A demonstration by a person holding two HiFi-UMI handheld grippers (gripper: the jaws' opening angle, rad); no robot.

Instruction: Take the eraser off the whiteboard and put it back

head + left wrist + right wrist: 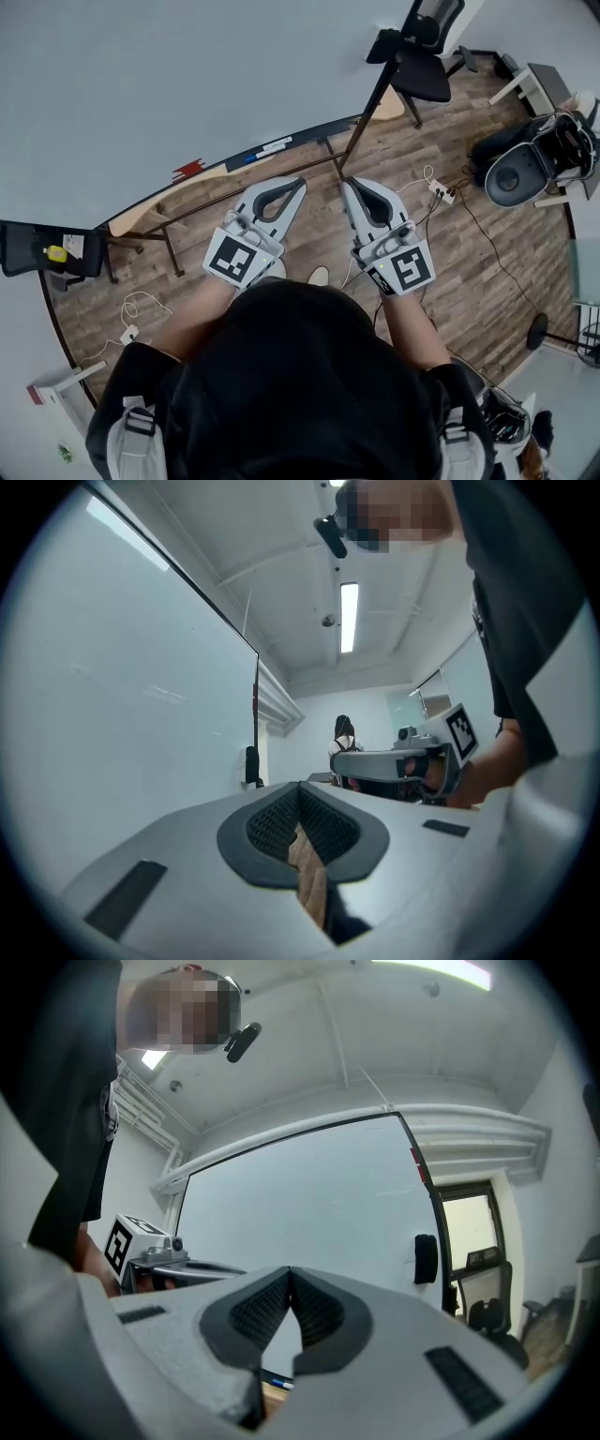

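The whiteboard stands in front of me, with a wooden tray along its lower edge. The black eraser sticks to the whiteboard near its right edge, well ahead and right of my right gripper. In the left gripper view the eraser shows small and far along the board. My left gripper and right gripper are held side by side, level, short of the tray. Both are shut with nothing between the jaws, as is plain for the left gripper in its own view.
Markers and a red piece lie on the tray. A black office chair stands at the board's right end, another dark seat at left. A power strip with cables lies on the wood floor. A person stands far off.
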